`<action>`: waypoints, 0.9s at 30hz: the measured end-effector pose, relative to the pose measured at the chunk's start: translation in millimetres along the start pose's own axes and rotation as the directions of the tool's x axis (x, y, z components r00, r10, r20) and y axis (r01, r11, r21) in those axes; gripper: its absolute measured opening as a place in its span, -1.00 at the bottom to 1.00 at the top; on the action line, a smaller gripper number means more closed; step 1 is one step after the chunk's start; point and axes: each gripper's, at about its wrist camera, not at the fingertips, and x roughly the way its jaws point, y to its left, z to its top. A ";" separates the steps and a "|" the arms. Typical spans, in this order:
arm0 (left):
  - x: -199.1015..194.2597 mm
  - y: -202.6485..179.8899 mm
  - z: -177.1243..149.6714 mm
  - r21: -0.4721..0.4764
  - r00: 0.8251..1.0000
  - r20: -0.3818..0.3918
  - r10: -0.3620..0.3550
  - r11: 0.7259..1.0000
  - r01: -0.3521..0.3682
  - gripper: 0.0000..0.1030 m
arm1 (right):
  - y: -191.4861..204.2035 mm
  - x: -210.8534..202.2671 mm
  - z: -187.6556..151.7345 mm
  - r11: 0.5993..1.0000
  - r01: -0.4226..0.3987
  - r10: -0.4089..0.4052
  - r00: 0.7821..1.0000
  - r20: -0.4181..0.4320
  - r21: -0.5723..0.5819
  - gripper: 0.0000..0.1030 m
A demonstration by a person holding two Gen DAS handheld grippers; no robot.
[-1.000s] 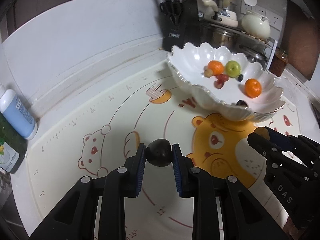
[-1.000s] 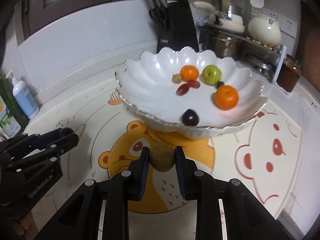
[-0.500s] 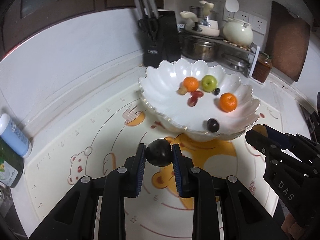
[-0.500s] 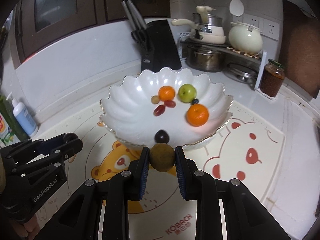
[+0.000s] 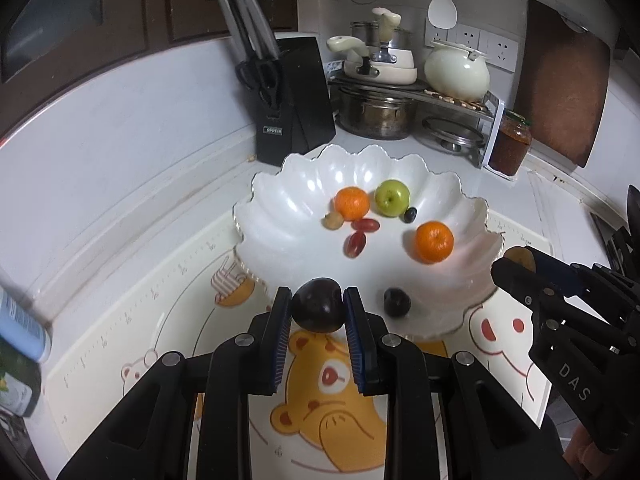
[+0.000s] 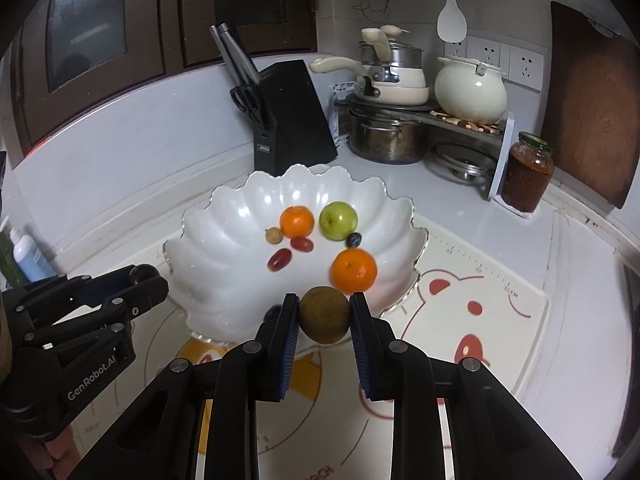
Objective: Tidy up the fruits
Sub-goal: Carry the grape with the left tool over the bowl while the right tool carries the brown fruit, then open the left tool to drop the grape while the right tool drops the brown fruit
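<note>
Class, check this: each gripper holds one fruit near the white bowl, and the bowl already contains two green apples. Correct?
Not quite. The white bowl contains one green apple; the right wrist view shows two oranges instead. Each gripper does hold one fruit.

I'm at a home kitchen counter: knife block [image 5: 294, 96], stacked pots [image 5: 376, 114] (on a rack), wall sockets [image 5: 480, 44].

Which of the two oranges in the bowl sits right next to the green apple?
The far orange, beside the apple. The other orange lies alone nearer the grippers, in the bowl.
</note>
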 end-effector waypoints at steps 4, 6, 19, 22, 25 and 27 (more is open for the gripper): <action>9.9 -3.8 10.1 0.011 1.000 0.003 -0.008 1.000 0.008 -0.48 | -4.7 9.8 7.0 1.000 -0.006 0.006 1.000 -0.007 0.001 -0.48; 16.4 -6.0 14.0 0.019 1.000 -0.002 -0.008 1.000 0.008 -0.48 | -7.1 15.1 9.2 1.000 -0.009 0.009 1.000 -0.012 0.004 -0.48; 55.9 -10.6 20.0 0.026 0.997 -0.063 -0.035 0.999 0.036 -0.47 | -10.6 46.5 16.0 0.999 -0.030 0.029 0.998 -0.053 -0.011 -0.48; 58.8 -9.8 19.2 0.023 0.997 -0.070 -0.032 0.999 0.034 -0.43 | -10.7 49.8 15.9 1.000 -0.029 0.028 0.998 -0.061 -0.012 -0.47; 58.8 -9.4 18.7 0.027 0.997 -0.067 -0.025 0.999 0.027 -0.18 | -11.3 51.2 15.4 1.000 -0.021 0.020 0.998 -0.064 -0.015 -0.44; 57.3 -8.5 18.1 0.025 0.998 -0.062 -0.018 0.999 0.020 -0.10 | -11.6 51.3 15.0 1.000 -0.017 0.016 0.998 -0.065 -0.016 -0.32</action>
